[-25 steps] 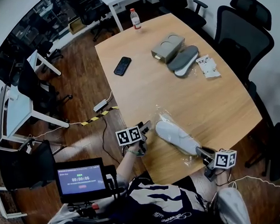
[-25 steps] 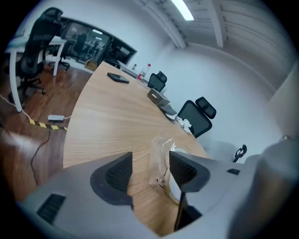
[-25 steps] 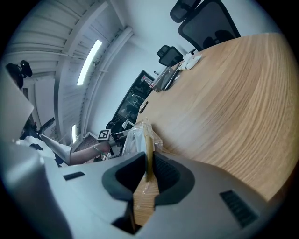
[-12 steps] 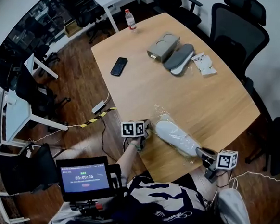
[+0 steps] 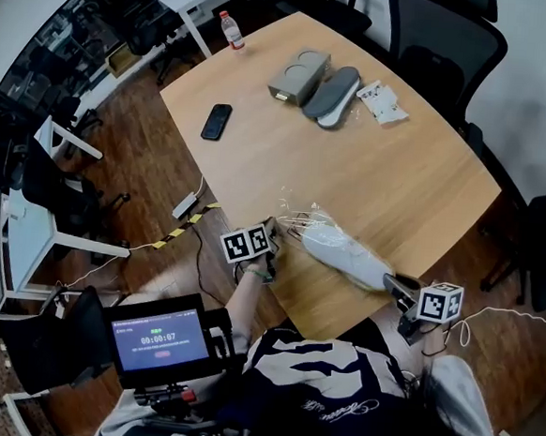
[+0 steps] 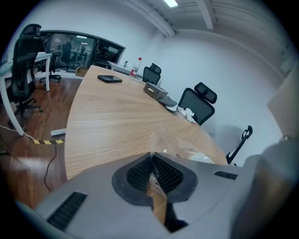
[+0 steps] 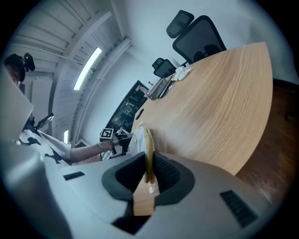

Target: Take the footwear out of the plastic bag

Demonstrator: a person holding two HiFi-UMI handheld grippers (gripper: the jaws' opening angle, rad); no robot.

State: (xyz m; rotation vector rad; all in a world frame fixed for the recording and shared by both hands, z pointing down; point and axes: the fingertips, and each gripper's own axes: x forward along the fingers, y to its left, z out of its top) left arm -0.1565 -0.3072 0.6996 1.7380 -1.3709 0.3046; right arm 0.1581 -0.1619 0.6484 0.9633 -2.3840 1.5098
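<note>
Now the white slipper [image 5: 347, 254] lies at the near edge of the desk [image 5: 416, 191], just in front of the person, with its toe end inside a clear plastic bag [image 5: 302, 226]. The left gripper [image 6: 152, 161] has its jaws pressed together on a thin fold of the bag's film, and the plastic is drawn taut between that pinch and the slipper. The right gripper [image 7: 148, 163] has its jaws set narrow, clamped on the thin edge of the slipper's other end, which stands upright between the pads near the desk's near right corner. At the far end of the desk sit a grey box [image 5: 298, 75], a grey insole [image 5: 332, 96] leaning against it, and a white packet [image 5: 381, 102] just beside that. A phone [image 5: 217, 120] lies near the left edge, and a bottle [image 5: 231, 29] stands at the far left corner.
</note>
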